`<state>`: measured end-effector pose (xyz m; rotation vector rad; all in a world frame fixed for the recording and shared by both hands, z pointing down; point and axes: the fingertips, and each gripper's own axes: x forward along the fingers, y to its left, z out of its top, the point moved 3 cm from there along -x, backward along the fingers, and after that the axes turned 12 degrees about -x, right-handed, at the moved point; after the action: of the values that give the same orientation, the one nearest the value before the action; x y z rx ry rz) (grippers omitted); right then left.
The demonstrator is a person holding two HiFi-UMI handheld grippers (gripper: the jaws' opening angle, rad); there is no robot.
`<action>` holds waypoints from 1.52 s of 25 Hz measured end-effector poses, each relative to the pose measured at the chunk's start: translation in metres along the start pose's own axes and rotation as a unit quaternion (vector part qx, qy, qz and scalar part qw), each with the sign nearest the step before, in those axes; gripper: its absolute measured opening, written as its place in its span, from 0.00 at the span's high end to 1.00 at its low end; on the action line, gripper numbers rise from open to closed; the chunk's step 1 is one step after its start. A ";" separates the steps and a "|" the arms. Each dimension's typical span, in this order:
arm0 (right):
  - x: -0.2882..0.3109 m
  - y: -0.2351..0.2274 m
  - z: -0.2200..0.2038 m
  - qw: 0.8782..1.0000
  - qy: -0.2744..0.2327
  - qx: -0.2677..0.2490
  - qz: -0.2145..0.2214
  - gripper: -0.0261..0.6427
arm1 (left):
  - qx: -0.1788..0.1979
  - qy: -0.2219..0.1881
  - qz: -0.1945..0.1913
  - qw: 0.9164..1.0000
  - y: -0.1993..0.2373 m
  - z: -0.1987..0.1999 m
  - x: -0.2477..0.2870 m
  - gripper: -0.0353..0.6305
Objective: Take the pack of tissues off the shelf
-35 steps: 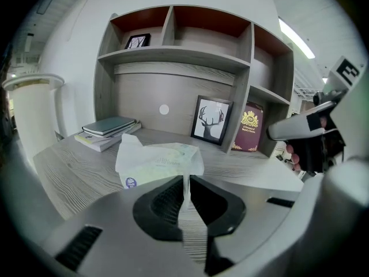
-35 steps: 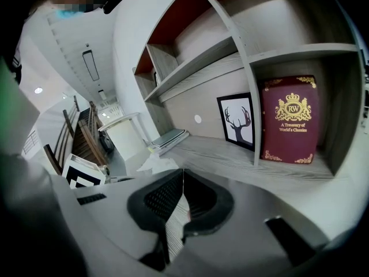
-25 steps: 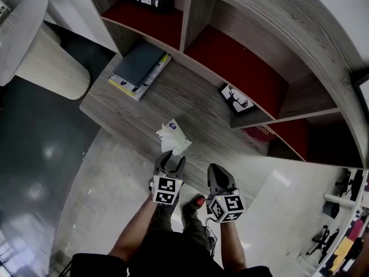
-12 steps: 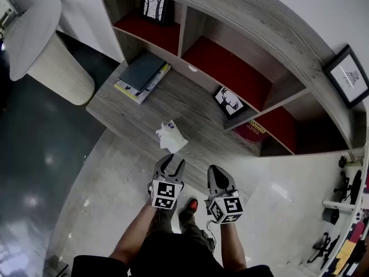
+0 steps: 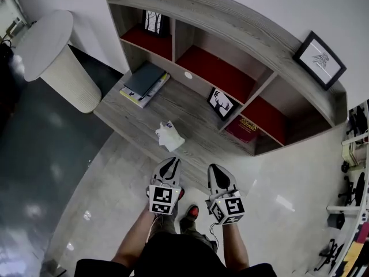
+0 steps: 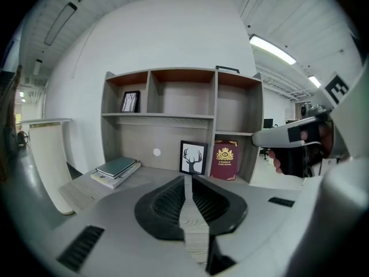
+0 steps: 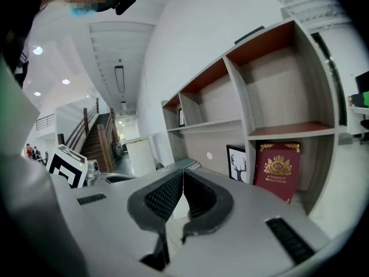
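Note:
The white pack of tissues (image 5: 169, 136) lies crumpled on the grey wooden ledge (image 5: 127, 111) at the foot of the shelf unit, near its front edge. Both grippers hang in front of the ledge, short of the pack and apart from it. My left gripper (image 5: 171, 161) points at the pack; its jaws are closing, the tips meet and nothing is between them (image 6: 185, 178). My right gripper (image 5: 215, 167) is beside it to the right, shut and empty (image 7: 183, 172). The left gripper view hides the pack behind its own jaws.
A stack of books (image 5: 145, 83) lies at the ledge's left. A deer picture (image 5: 221, 103) and a red book (image 5: 244, 129) lean in the lower cubbies. A framed picture (image 5: 319, 59) stands on top. A white round pedestal (image 5: 55, 56) stands left on the dark floor.
The left jaws, spread in a V before, have come together. The view has drawn back from the shelf, so the whole unit shows. The tissue pack has stayed on the ledge.

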<state>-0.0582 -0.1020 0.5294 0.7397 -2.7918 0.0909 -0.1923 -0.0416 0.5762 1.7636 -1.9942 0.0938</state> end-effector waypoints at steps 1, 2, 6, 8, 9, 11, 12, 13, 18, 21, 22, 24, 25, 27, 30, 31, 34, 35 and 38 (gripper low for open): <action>-0.005 0.000 0.004 1.000 -0.006 -0.002 0.002 0.92 | 0.002 -0.005 0.002 1.000 -0.005 0.003 -0.005 0.89; -0.011 0.001 0.007 1.000 -0.012 -0.003 0.004 0.92 | 0.003 -0.010 0.004 1.000 -0.011 0.006 -0.011 0.90; -0.035 0.000 0.022 0.999 -0.037 -0.013 0.005 0.92 | 0.012 -0.033 -0.003 0.999 -0.033 0.022 -0.032 0.92; -0.047 -0.003 0.031 0.998 -0.053 -0.019 0.002 0.92 | 0.019 -0.047 -0.010 0.999 -0.044 0.032 -0.041 0.93; -0.053 -0.004 0.034 0.998 -0.062 -0.021 0.000 0.92 | 0.024 -0.053 -0.012 0.998 -0.049 0.037 -0.045 0.93; -0.067 -0.008 0.040 0.997 -0.073 -0.024 -0.003 0.92 | 0.031 -0.061 -0.014 0.998 -0.059 0.042 -0.052 0.93; -0.074 -0.009 0.042 0.997 -0.077 -0.024 -0.004 0.92 | 0.033 -0.064 -0.015 0.997 -0.064 0.044 -0.057 0.93; -0.082 -0.011 0.043 0.996 -0.080 -0.025 -0.004 0.92 | 0.036 -0.067 -0.015 0.997 -0.070 0.045 -0.061 0.94; -0.114 -0.012 0.042 0.996 -0.085 -0.040 -0.002 0.92 | 0.047 -0.077 -0.016 0.996 -0.096 0.043 -0.082 0.94; -0.132 -0.009 0.043 0.995 -0.092 -0.043 0.002 0.92 | 0.053 -0.080 -0.019 0.995 -0.112 0.038 -0.094 0.94; -0.138 -0.010 0.044 0.994 -0.096 -0.044 0.002 0.92 | 0.056 -0.081 -0.020 0.995 -0.117 0.037 -0.097 0.94; -0.148 -0.012 0.043 0.994 -0.100 -0.046 -0.001 0.92 | 0.061 -0.084 -0.023 0.994 -0.127 0.035 -0.102 0.94; -0.153 -0.012 0.042 0.994 -0.098 -0.044 -0.004 0.92 | 0.062 -0.085 -0.024 0.994 -0.131 0.033 -0.105 0.94; -0.161 -0.013 0.040 0.995 -0.092 -0.038 -0.006 0.92 | 0.064 -0.086 -0.026 0.994 -0.138 0.030 -0.111 0.94; -0.171 -0.013 0.036 0.994 -0.098 -0.041 -0.004 0.92 | 0.063 -0.085 -0.026 0.994 -0.146 0.026 -0.118 0.94; -0.174 -0.014 0.034 0.994 -0.103 -0.044 -0.003 0.92 | 0.062 -0.085 -0.025 0.994 -0.148 0.024 -0.119 0.94; -0.183 -0.014 0.030 0.993 -0.105 -0.044 -0.002 0.92 | 0.060 -0.082 -0.022 0.995 -0.152 0.018 -0.123 0.94; -0.185 -0.015 0.028 0.994 -0.104 -0.042 -0.002 0.92 | 0.059 -0.083 -0.021 0.995 -0.153 0.018 -0.124 0.94; -0.189 -0.015 0.022 0.995 -0.097 -0.037 -0.001 0.92 | 0.061 -0.084 -0.020 0.994 -0.157 0.018 -0.125 0.94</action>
<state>0.1025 -0.0271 0.4592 0.7705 -2.9596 -0.0894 -0.0409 0.0403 0.4721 1.9440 -2.1095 0.0570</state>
